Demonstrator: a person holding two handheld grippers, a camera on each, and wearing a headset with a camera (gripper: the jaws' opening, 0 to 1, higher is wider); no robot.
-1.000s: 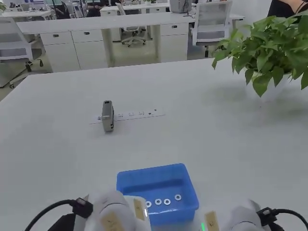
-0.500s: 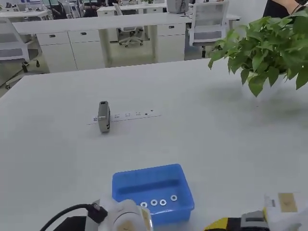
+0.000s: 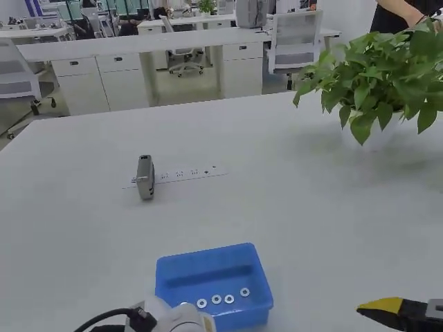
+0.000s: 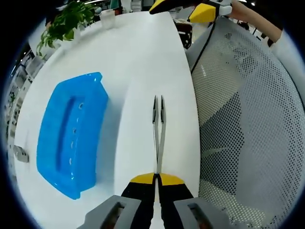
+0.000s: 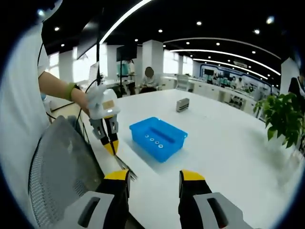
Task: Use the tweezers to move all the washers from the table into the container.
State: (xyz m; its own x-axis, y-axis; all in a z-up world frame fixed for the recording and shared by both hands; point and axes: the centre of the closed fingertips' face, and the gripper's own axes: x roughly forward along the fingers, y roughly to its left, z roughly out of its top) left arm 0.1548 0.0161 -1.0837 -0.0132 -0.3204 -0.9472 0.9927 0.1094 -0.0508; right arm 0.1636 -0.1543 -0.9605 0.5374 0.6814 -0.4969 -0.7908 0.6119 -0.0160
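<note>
A blue container (image 3: 213, 283) stands near the table's front edge with several washers (image 3: 223, 299) in a row inside it. My left gripper (image 4: 156, 177) is shut on thin metal tweezers (image 4: 158, 129), whose tips point along the table edge just right of the container (image 4: 71, 133). In the head view the left gripper (image 3: 176, 318) sits at the bottom, in front of the container. My right gripper (image 5: 153, 177) is open and empty, held back from the table and facing the container (image 5: 157, 133) and the left gripper (image 5: 106, 125). Its yellow tip (image 3: 387, 308) shows at the lower right.
A power strip with a grey adapter (image 3: 145, 176) lies mid-table. A potted plant (image 3: 381, 76) stands at the far right. A mesh chair back (image 4: 248, 119) is close beside the table edge. Desks and chairs fill the room behind.
The right gripper has swung out to the right and down, leaving just its yellow tip in the head view. The left gripper has sunk lower in that view. The camera has shifted a little.
</note>
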